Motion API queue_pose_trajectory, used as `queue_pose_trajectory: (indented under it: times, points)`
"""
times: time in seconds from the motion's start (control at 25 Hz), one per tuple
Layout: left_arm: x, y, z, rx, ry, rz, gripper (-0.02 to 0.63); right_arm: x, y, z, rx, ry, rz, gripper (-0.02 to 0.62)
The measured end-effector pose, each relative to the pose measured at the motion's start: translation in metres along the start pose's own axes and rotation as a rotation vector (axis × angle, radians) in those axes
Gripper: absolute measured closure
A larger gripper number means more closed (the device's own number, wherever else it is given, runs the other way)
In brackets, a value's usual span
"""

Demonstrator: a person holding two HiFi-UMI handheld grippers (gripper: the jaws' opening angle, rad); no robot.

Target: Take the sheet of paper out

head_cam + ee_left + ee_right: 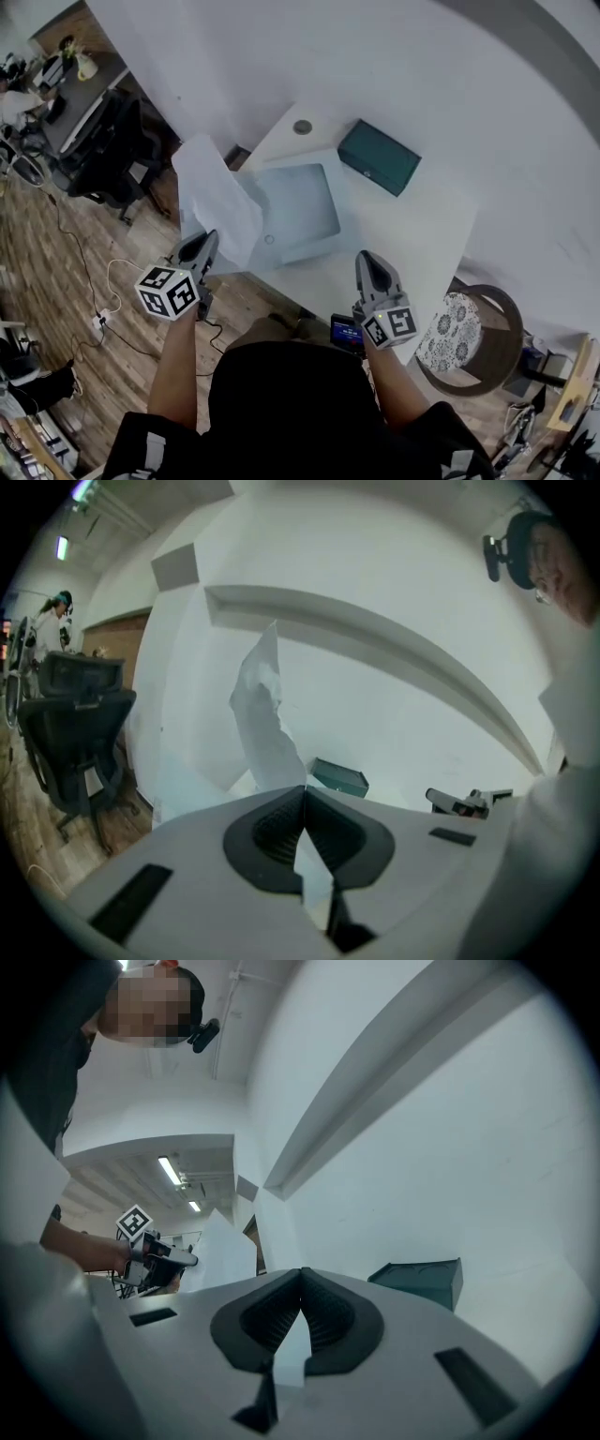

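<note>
My left gripper (200, 242) pinches just an edge of the sheet of paper (214, 195), my right gripper (368, 259) closed empty; any jerk could tear it.

the sheet of paper (214, 197) looked thin, white and matt, with creases and crumples along it. the left gripper (208, 236) and the right gripper (367, 257) had shells of smooth, matt grey plastic, and their dark pads (272, 827) were ribbed and looked rubbery. the table (427, 234) was white, smooth and faintly glossy. the box (379, 157) was dark teal and matt. the floor (56, 262) showed brown wood grain with a slight sheen. the stool cushion (448, 328) looked like patterned cloth.
</note>
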State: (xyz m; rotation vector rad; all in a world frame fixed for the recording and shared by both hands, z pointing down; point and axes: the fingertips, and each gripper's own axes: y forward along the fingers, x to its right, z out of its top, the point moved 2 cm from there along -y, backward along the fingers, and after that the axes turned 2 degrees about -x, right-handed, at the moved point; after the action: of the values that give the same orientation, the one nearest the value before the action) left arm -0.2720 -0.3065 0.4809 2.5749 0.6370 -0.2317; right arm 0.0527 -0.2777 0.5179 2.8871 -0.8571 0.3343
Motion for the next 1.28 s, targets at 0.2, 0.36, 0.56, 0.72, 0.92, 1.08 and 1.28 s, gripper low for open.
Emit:
queue_pose_trajectory:
  times: [0.2,0.36,0.56,0.72,0.92,1.08,1.28]
  points:
    - [0.015,-0.031,0.029,0.216,0.104,0.045,0.603,-0.009,-0.012,0.012,0.027,-0.018,-0.018,0.584]
    - [0.033,-0.062,0.040,0.354,0.184,0.067,0.603,-0.025,-0.028,0.021,0.036,-0.056,-0.022,0.583]
    - [0.043,-0.105,0.034,0.484,0.259,0.083,0.603,-0.060,-0.045,0.028,0.036,-0.137,-0.033,0.584]
    - [0.050,-0.137,0.011,0.517,0.262,0.071,0.603,-0.092,-0.070,0.022,0.032,-0.156,-0.054,0.584]
    - [0.060,-0.178,-0.023,0.497,0.272,0.032,0.603,-0.137,-0.101,0.009,0.028,-0.153,-0.068,0.584]
    - [0.070,-0.205,-0.058,0.457,0.281,0.012,0.603,-0.169,-0.134,-0.005,0.008,-0.152,-0.064,0.584]
    - [0.084,-0.233,-0.091,0.427,0.289,-0.006,0.603,-0.188,-0.174,-0.016,-0.016,-0.160,-0.078,0.584]
